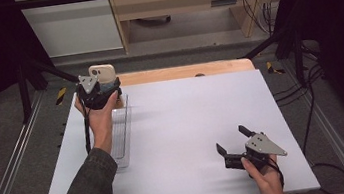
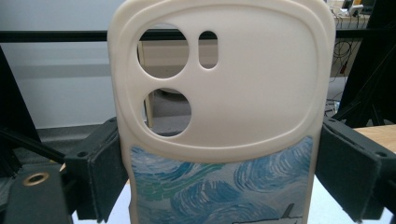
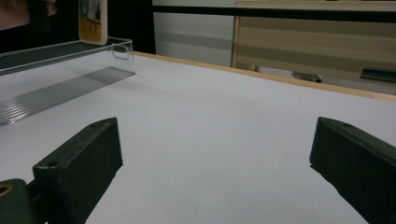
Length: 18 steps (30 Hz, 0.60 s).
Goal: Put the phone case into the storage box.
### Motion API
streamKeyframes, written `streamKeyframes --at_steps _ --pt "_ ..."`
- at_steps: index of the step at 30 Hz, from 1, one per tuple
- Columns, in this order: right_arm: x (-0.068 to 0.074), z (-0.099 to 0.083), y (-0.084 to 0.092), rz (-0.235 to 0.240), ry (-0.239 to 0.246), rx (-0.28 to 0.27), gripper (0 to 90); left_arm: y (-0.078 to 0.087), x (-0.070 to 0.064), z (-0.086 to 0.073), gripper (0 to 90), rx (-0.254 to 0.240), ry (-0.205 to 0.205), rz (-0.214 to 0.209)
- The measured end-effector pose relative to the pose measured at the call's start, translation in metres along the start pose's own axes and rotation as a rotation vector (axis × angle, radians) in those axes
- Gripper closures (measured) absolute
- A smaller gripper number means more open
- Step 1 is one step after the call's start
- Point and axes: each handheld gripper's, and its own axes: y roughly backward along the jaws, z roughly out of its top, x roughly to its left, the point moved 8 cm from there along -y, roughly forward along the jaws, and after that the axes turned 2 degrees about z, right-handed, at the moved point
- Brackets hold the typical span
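A cream phone case [image 2: 243,93] with camera cut-outs and a blue swirl painting on its lower half stands upright between my left gripper's jaws, which press on its two sides. In the high view my left gripper [image 1: 99,92] holds the phone case [image 1: 103,73] at the table's far left, above the far end of a clear ridged tray [image 1: 119,134]. The right gripper view has the case's lower end [image 3: 92,21] hanging over that tray [image 3: 60,88]. My right gripper [image 1: 233,139] rests near the front right of the table, open, with nothing between its jaws.
The white table top [image 1: 188,120] has a wooden strip [image 1: 182,72] along its far edge. Black frame legs [image 1: 25,91] and cables [image 1: 305,89] stand around the table, and a wooden cabinet [image 1: 188,4] lies beyond it.
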Motion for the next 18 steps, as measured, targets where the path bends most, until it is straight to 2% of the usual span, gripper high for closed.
streamKeyframes --at_steps 3,9,18 --pt "-0.0007 0.0000 -0.0002 -0.002 0.010 0.000 2.4 -0.0005 0.0003 -0.0010 11.1 0.002 0.000 -0.002" --pt "-0.0026 -0.0001 -0.0006 -0.012 0.061 0.001 2.4 -0.0015 0.0002 -0.0045 11.1 0.008 -0.004 -0.002" --pt "-0.0026 -0.0010 -0.0010 -0.011 0.091 0.005 2.4 -0.0034 0.0014 -0.0093 11.1 0.013 0.000 0.000"
